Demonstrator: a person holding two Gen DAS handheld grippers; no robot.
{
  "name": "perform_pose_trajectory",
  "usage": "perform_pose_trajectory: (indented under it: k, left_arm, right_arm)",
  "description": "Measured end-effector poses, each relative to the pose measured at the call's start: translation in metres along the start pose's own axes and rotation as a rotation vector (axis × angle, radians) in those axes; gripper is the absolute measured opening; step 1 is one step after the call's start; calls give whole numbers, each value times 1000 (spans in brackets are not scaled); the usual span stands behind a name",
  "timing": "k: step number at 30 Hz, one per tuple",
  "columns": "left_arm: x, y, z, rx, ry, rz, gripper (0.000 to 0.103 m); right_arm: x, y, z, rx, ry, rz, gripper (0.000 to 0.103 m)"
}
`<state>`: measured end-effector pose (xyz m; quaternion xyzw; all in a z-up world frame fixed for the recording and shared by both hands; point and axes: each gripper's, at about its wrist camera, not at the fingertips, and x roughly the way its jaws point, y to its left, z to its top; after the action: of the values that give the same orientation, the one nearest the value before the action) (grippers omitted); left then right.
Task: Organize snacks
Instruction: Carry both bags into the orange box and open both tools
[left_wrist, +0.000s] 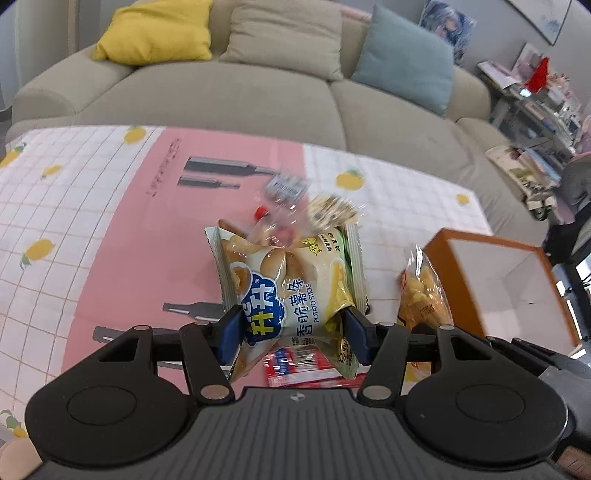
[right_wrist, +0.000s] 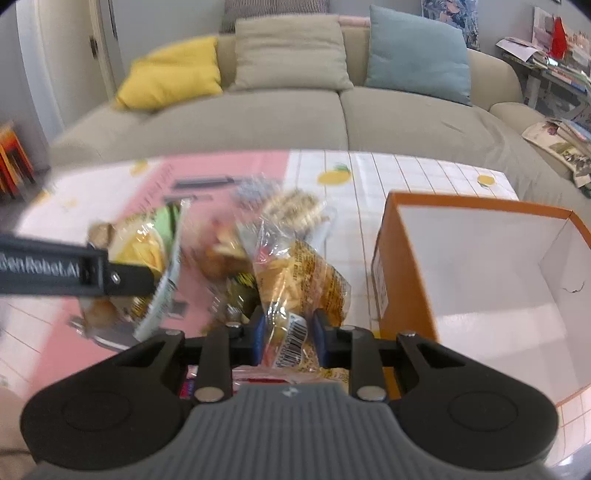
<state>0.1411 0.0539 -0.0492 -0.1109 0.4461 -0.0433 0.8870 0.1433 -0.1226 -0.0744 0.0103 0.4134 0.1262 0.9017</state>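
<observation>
Both grippers are seen pinching snacks: the left gripper (left_wrist: 291, 332), at lower centre of its view, is closed on the potato sticks bag (left_wrist: 284, 284), and the right gripper (right_wrist: 288, 332) is clamped on the barcode end of a clear bag of yellow snacks (right_wrist: 303, 284), just left of the open orange box (right_wrist: 480, 280). A slip is judged possible, since slick film is held only by an edge, and the box rim could be caught. A lemon-print tablecloth (left_wrist: 55, 192) with a pink mat (left_wrist: 147, 229) is spread before a beige sofa (left_wrist: 229, 96).
</observation>
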Motion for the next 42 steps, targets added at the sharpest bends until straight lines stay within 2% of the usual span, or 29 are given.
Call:
perform_pose_trajectory:
  k: [3,6,10,14,18,21,24,29,33,39,42]
  left_arm:
    - [-16,-15,4,9,-11,-47,66]
    - [-31,-36,9,60,-32,-84,66]
    - [-41,-71,15,134,-39,-151,66]
    - [-40,-117,17,270,-28,-200,66]
    - [-14,-157,23,357,63,-283,66]
    - [12,-185,24,446,119,-300,66]
    - [44,-204,20,501,218,-337,66]
    - [93,-231,13,620,305,-259,66]
    - [116,-242,7,704,369,-273,66]
    - [136,-256,-14,851,436,-211,66]
    - [147,-254,-23,879,484,-215,66]
  right_arm:
    - [-30,-11,11,22,-30,61,22]
    - [-59,-26,23,17,-53,106,21]
    - [-96,-54,32,-13,-77,95,21]
    - [-119,-95,41,2,-51,68,21]
    - [-123,-139,46,36,9,53,20]
    - [-111,-173,49,71,62,32,20]
    - [-91,-203,50,113,119,54,20]
    - [-50,-231,44,65,226,27,20]
    - [-21,-240,38,18,312,17,20]
    - [11,-237,27,-27,418,23,20]
    - [22,-235,23,-22,457,56,20]
